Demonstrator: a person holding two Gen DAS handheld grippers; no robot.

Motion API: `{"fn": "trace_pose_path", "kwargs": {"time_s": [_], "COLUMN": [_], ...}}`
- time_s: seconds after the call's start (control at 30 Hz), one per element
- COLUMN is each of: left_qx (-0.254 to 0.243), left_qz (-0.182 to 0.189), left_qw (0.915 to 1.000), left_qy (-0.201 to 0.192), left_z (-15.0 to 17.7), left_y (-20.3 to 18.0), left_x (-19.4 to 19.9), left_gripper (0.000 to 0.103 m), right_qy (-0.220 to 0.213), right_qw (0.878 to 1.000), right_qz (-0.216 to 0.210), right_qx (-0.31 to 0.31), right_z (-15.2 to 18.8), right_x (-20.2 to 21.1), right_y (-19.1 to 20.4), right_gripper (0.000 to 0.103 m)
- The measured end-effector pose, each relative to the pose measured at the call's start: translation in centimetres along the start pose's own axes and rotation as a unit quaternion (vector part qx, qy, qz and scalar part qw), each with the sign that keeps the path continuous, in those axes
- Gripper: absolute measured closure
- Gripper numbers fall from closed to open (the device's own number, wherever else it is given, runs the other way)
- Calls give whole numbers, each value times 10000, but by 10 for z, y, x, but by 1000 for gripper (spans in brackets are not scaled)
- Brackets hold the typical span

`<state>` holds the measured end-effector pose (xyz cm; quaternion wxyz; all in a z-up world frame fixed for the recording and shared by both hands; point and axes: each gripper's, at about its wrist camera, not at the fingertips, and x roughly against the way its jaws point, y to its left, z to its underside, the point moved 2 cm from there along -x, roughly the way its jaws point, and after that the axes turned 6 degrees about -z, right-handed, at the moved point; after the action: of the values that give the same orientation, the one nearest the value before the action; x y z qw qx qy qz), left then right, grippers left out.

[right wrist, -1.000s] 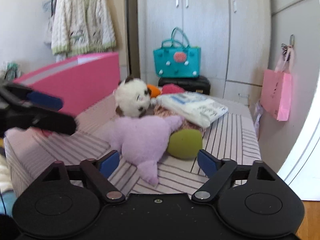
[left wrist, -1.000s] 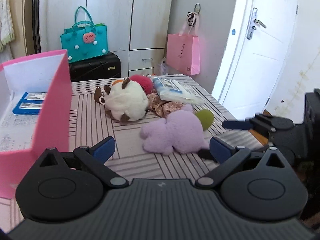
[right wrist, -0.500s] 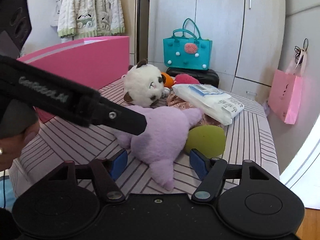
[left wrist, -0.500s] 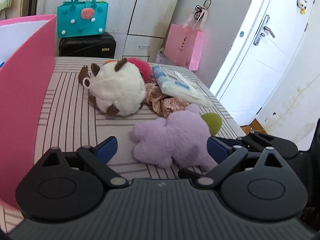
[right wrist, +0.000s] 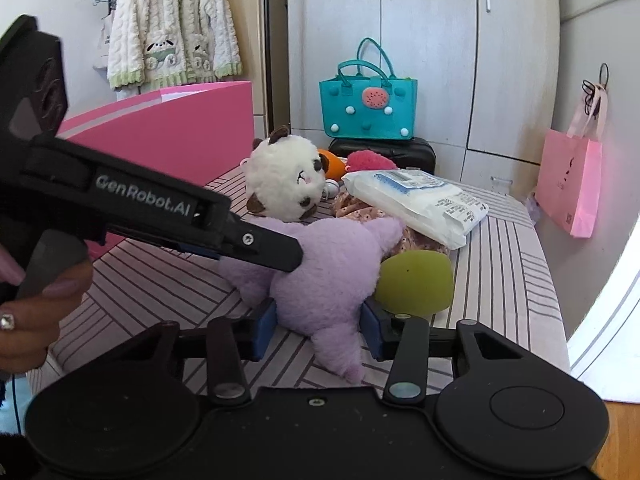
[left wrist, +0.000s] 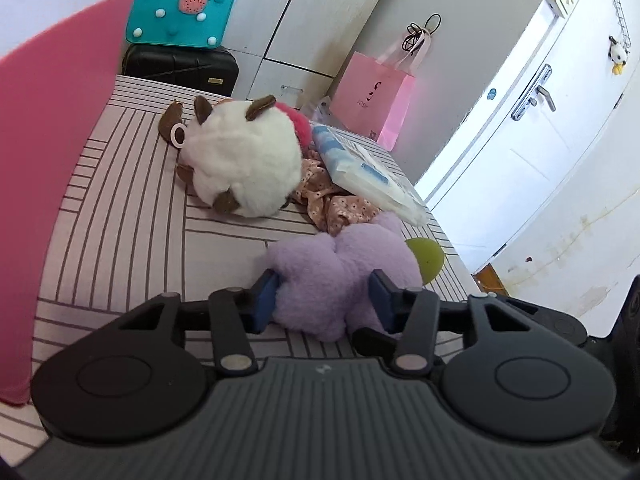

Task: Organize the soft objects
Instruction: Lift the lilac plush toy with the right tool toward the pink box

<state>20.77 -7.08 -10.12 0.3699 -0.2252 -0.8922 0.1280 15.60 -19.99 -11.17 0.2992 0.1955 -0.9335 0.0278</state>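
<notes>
Purple plush (left wrist: 340,276): we see green ball (left wrist: 426,258) touching, white plush (left wrist: 244,172) beyond.
Left hand-held gripper (left wrist: 322,298): closing, clamped on it.
Right hand-held gripper (right wrist: 318,330): closing, clamped too.

Two plush toys (right wrist: 320,276) (right wrist: 284,176), two grippers (left wrist: 322,298) (right wrist: 318,330)

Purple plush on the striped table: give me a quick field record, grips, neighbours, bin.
target: purple plush, lying on striped table
left gripper: jaws just closed in, pads pressing plush
right gripper: jaws just closed in, pads pressing plush near its lower end
touching plush: green ball, floral cloth
behind: white round plush, wipes pack
pink bin: on the table's left side, plush not in it
</notes>
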Motion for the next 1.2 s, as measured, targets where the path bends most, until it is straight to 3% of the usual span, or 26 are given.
{"fn": "trace_pose_path", "kwargs": {"time_s": [0.47, 0.7, 1.03, 1.2], "left_qx": [55, 88, -200, -140], "left_qz": [-64, -21, -266, -167], "left_qw": [9999, 9994, 9950, 9946], "left_qy": [99, 330, 944, 1012], "left_z": [3, 2, -1, -1], "left_y": [-1, 3, -4, -2], "left_x": [14, 23, 30, 31], "left_gripper": [66, 66, 66, 66], "right_qy": [133, 257, 633, 636], "right_qw": [9998, 9995, 9966, 9957], "right_qz": [45, -184, -525, -632], "right_qx": [112, 76, -94, -216], "right_z": [-5, -10, -13, -12], "right_x": [7, 10, 13, 16], "right_y": [10, 12, 13, 8], "right_gripper": [51, 51, 52, 52]}}
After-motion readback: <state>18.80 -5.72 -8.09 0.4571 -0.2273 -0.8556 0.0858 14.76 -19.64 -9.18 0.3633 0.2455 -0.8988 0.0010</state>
